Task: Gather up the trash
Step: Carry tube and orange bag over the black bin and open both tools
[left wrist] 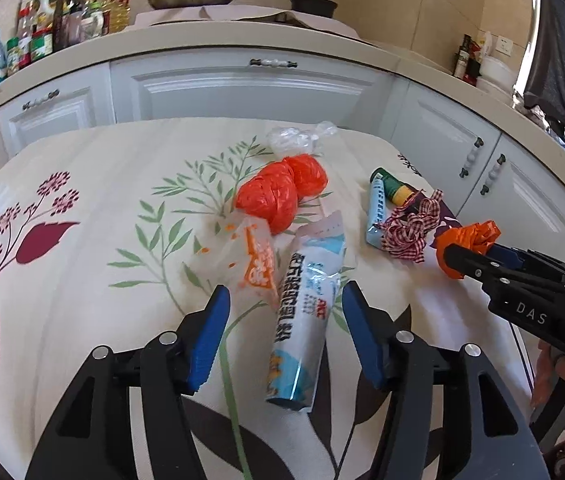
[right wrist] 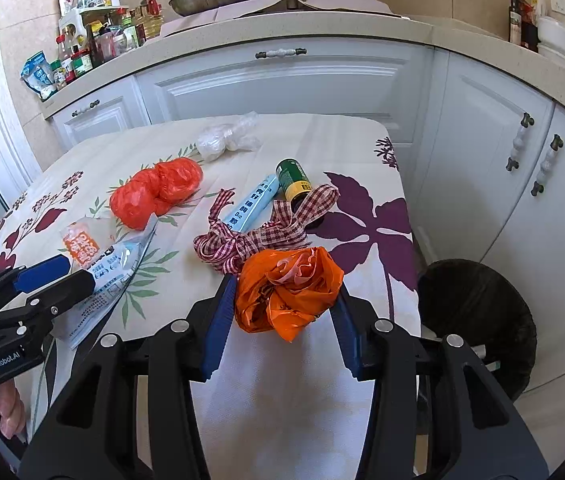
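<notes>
A white-and-blue printed pouch (left wrist: 306, 312) lies on the floral tablecloth (left wrist: 82, 184) between the blue pads of my left gripper (left wrist: 286, 290), which stands open; neither pad presses on it. In the right wrist view the left gripper (right wrist: 76, 274) sits at the left over the same pouch (right wrist: 118, 264). My right gripper (right wrist: 285, 284) is shut on a crumpled orange plastic bag (right wrist: 286, 296), held just above the table's near right corner. From the left wrist view, that gripper (left wrist: 470, 250) and its orange bag (left wrist: 470, 240) are at the right.
On the cloth lie a red-orange bag ball (right wrist: 158, 192), a clear bag (right wrist: 226, 140), a small orange-white wrapper (right wrist: 80, 246), a checked ribbon (right wrist: 250, 236), a blue tube (right wrist: 254, 204) and a green can (right wrist: 292, 180). A black bin (right wrist: 478, 320) stands on the floor right of the table.
</notes>
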Demonstrator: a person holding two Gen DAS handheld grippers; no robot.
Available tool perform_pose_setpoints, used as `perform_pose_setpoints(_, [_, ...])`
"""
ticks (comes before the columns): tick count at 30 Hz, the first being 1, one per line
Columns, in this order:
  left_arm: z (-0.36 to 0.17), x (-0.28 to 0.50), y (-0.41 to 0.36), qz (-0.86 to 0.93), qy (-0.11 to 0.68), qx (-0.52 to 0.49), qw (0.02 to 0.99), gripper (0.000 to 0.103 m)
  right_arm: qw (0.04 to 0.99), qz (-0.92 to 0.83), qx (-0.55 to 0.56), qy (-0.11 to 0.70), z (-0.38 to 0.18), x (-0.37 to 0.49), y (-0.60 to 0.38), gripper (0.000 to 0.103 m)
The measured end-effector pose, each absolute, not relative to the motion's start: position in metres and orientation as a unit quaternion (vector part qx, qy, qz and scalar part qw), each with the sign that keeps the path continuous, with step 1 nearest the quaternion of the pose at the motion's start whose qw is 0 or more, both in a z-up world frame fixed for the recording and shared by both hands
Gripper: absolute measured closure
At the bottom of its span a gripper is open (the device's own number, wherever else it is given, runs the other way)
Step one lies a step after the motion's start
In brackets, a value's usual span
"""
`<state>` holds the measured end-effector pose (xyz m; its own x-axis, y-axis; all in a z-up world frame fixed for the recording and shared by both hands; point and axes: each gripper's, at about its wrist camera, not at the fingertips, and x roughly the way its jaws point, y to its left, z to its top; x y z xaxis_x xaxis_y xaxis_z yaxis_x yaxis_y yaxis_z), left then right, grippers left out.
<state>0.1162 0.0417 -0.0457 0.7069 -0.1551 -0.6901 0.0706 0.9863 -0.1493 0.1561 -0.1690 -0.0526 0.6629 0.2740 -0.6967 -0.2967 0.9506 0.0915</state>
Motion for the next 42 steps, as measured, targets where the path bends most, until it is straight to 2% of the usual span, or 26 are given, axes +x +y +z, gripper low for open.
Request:
perform_pose_setpoints(8, [-0.048, 0.102, 0.036, -0.069, 0.381, -0.043, 0.921, 0.047, 0.912, 0.156, -0.015, 0.379, -0.052, 0.156, -0.169, 0.058])
perform_pose_setpoints(11, [-0.051, 0.103, 0.026, -0.071, 0.380, -0.023, 0.922, 0.060, 0.912, 0.156, -0.015, 0.379, -0.053, 0.155, -0.170, 0.058])
perform_pose_setpoints(13, [-0.053, 0.106, 0.023, -0.071, 0.382, -0.018, 0.921, 0.079, 0.913, 0.155, -0.013, 0.378, -0.053, 0.153, -0.172, 0.058])
perform_pose_setpoints(19, [-0.052, 0.104, 0.017, -0.074, 0.373, -0.009, 0.925, 0.086, 0.917, 0.153, -0.006, 0.367, -0.050, 0.144, -0.178, 0.058])
perform_pose_setpoints(32, [-0.018, 0.089, -0.006, -0.076, 0.324, -0.002, 0.943, 0.087, 0.941, 0.124, 0.008, 0.315, -0.027, 0.121, -0.213, 0.058])
perform_pose_setpoints(42, [0.011, 0.098, -0.058, -0.104, 0.270, 0.013, 0.957, 0.087, 0.962, 0.062, 0.018, 0.264, -0.009, 0.108, -0.269, 0.058])
